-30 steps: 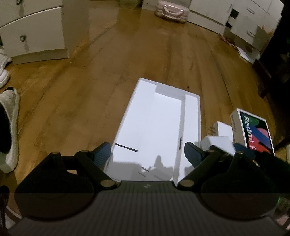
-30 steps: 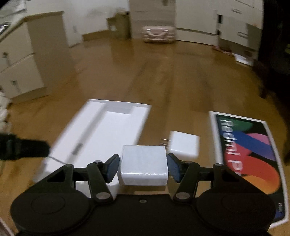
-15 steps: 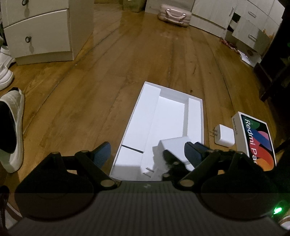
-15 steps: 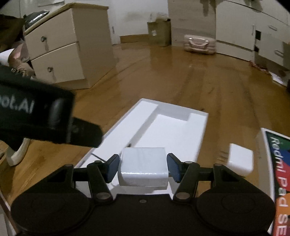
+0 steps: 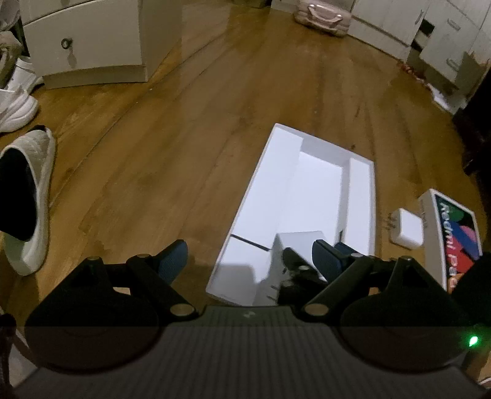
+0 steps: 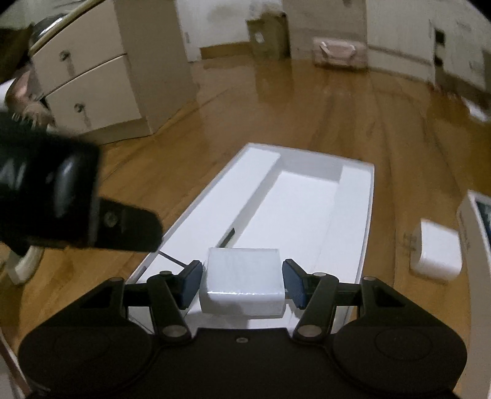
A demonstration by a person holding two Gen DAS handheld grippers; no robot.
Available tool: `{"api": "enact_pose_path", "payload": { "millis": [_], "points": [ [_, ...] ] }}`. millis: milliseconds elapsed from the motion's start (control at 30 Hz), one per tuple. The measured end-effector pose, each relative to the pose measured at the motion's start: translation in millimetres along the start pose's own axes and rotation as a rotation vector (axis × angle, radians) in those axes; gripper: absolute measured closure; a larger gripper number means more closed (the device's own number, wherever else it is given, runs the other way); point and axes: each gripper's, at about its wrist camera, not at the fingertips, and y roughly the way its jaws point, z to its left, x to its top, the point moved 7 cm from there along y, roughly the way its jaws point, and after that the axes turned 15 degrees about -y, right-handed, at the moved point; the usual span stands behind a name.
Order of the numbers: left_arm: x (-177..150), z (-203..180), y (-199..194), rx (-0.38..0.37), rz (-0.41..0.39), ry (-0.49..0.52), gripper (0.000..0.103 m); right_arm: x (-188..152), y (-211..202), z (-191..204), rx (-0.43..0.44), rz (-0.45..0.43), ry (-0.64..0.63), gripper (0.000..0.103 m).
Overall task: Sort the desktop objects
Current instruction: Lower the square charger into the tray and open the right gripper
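Observation:
A white open box tray [image 5: 267, 190] lies on the wooden floor; it also shows in the right wrist view [image 6: 359, 214]. My right gripper [image 6: 242, 279] stands over its near end with a white block [image 6: 242, 282] between its fingers; small gaps show on both sides, so the jaws have opened off it. The block [image 5: 294, 242] shows in the left wrist view too. My left gripper [image 5: 245, 257] is open and empty at the tray's near left. A white charger [image 5: 406, 228] lies right of the tray and also shows in the right wrist view [image 6: 437, 254].
A Redmi Pad box [image 5: 454, 236] lies at the far right beside the charger. White shoes [image 5: 27, 196] sit at the left. A drawer cabinet [image 5: 86, 40] stands at the back left, a pink case [image 5: 322, 13] and white cupboards at the back.
My right gripper carried the white block left from beside the charger to over the tray's near end. Its fingers have now opened slightly off the block. My left gripper stayed open.

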Motion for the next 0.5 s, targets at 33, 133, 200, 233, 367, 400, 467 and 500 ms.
{"api": "enact_pose_path", "payload": {
  "millis": [33, 133, 200, 233, 367, 400, 467, 500],
  "points": [
    [0, 0, 0, 0.007, -0.005, 0.007, 0.015, -1, -1, -2, 0.006, 0.002, 0.024, 0.039],
    [1, 0, -2, 0.010, -0.011, 0.006, 0.015, -2, -7, -10, -0.004, 0.002, 0.059, 0.036],
    [0, -2, -2, 0.009, -0.010, 0.006, 0.015, 1, -15, -18, -0.026, -0.004, 0.075, 0.035],
    [0, -3, -2, 0.008, -0.009, 0.008, 0.015, 3, -20, -25, -0.045, -0.001, 0.094, 0.033],
    [-4, -14, -2, 0.003, -0.001, 0.033, 0.015, -1, -34, -70, -0.129, 0.097, 0.251, 0.029],
    [-6, -17, -2, 0.002, 0.001, 0.040, 0.015, -4, -37, -82, -0.138, 0.122, 0.299, 0.029],
    [-9, -24, -3, 0.001, 0.003, 0.057, 0.015, -15, -48, -103, -0.136, 0.156, 0.388, 0.029],
    [-11, -28, -3, 0.005, 0.002, 0.071, 0.015, -20, -52, -112, -0.144, 0.169, 0.426, 0.029]
  ]
}}
